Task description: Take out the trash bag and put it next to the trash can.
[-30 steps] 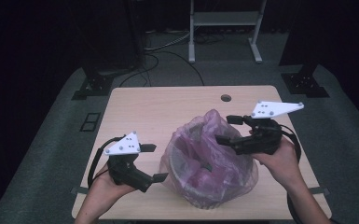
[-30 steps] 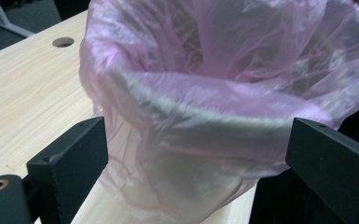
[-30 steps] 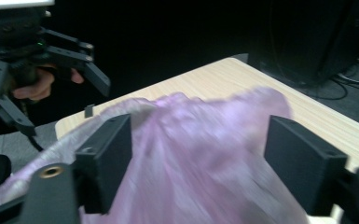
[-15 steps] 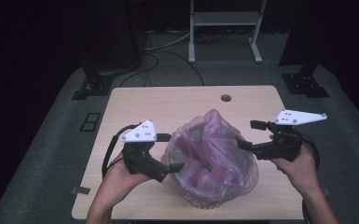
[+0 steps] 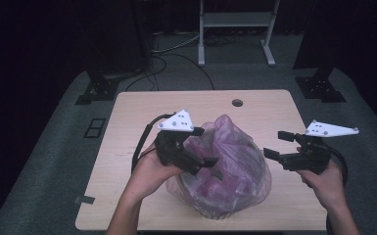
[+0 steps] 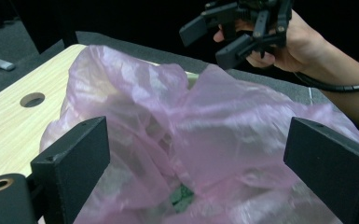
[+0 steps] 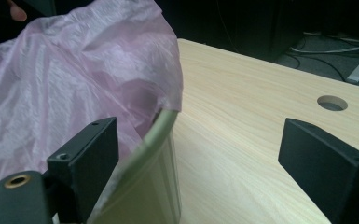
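A pink see-through plastic bag [image 5: 230, 171] is draped over a pale container in the middle of the wooden table [image 5: 127, 117]. My left gripper [image 5: 208, 152] hovers over the bag's left side, its jaws wide open with the bag's crumpled film [image 6: 191, 116] ahead of them. My right gripper [image 5: 279, 145] is held just off the bag's right side; its jaws have just been opening. In the right gripper view the container's pale rim [image 7: 161, 140] and the bag's edge [image 7: 74, 70] lie by the left jaw, unpressed. Something green [image 6: 182, 193] shows inside the bag.
A round cable hole [image 5: 237, 103] sits near the table's far edge. Bare tabletop [image 7: 242, 140] stretches to the right of the bag. Grey carpet, black stand feet [image 5: 98, 90] and a white frame [image 5: 235, 29] with cables lie beyond the table.
My left gripper has moved up and to the right, onto the bag's left side. My right gripper has drawn back to the right and lower, off the top of the bag.
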Demonstrator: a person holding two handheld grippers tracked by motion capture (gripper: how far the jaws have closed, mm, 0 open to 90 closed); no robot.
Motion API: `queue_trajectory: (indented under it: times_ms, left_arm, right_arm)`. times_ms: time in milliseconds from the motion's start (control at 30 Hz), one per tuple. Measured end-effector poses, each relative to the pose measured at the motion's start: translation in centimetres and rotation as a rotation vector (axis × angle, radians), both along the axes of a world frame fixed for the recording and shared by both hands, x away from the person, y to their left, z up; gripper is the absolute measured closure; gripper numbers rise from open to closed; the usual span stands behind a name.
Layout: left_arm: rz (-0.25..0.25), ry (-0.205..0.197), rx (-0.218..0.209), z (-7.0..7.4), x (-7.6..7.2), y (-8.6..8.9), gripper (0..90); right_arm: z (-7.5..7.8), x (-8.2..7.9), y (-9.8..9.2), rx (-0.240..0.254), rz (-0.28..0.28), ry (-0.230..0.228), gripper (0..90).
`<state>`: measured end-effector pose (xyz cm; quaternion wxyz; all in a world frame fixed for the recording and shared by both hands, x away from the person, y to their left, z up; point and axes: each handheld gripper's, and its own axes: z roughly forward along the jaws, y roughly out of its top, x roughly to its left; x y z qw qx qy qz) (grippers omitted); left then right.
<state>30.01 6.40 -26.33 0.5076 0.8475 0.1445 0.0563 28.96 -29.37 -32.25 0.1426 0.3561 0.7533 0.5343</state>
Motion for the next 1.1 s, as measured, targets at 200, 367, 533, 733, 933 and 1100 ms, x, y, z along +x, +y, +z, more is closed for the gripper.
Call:
queue_trajectory:
  times_ms: [200, 367, 533, 733, 933, 1100]
  left_arm:
    - [-0.010, 0.033, 0.009, -0.6, 1.0, -1.6, 9.1]
    - [-0.037, 0.076, 0.028, -1.2, 1.6, -2.1, 37.3]
    - [-0.061, 0.138, 0.049, -1.2, 1.4, -1.9, 79.4]
    - [-0.043, 0.132, 0.041, -0.5, 0.0, 0.7, 87.0]
    - [0.017, 0.125, 0.042, -0.5, -1.2, 4.2, 86.9]
    - [0.092, 0.126, 0.043, -1.2, -1.8, 7.2, 86.8]
  right_arm:
    - [-0.6, -0.1, -0.3, -0.002, -0.009, 0.002, 11.0]
    - [-0.7, -0.2, -0.4, -0.001, -0.010, -0.002, 11.0]
    - [-0.8, -0.2, -0.3, -0.002, -0.008, 0.000, 11.0]
    - [-0.8, -0.2, -0.2, -0.004, -0.007, 0.001, 11.0]
    - [-0.7, -0.2, 0.0, -0.008, -0.004, -0.003, 11.0]
    - [-0.6, -0.3, 0.2, -0.009, -0.003, -0.006, 11.0]
